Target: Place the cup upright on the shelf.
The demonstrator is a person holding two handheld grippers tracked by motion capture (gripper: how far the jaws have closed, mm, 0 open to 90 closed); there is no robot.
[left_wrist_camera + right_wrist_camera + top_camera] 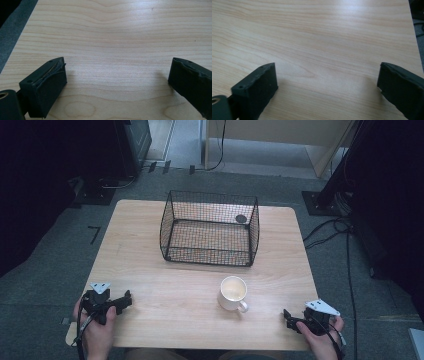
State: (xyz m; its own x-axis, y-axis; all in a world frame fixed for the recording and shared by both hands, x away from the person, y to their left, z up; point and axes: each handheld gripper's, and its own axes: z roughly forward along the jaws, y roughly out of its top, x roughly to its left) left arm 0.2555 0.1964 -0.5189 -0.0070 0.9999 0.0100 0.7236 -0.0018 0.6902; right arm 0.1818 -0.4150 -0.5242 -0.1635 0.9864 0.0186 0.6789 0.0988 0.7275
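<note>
Tabletop [150,270]: pale wood, rectangular, bare around both grippers

Wire basket [210,227]: black mesh, open-topped, at the far middle; a small dark disc [241,219] shows at its far right corner

Mug [233,293]: white, upright, handle turned near-right, standing near of the basket and well apart from it

Left gripper [126,299]: near left corner, released, jaws wide over bare wood

Right gripper [288,316]: near right edge, released, nothing between the jaws

Step, as judged: start position, nothing grasped. Next move likely calls for the right gripper to reach left to the mug, the nearer thing
</note>
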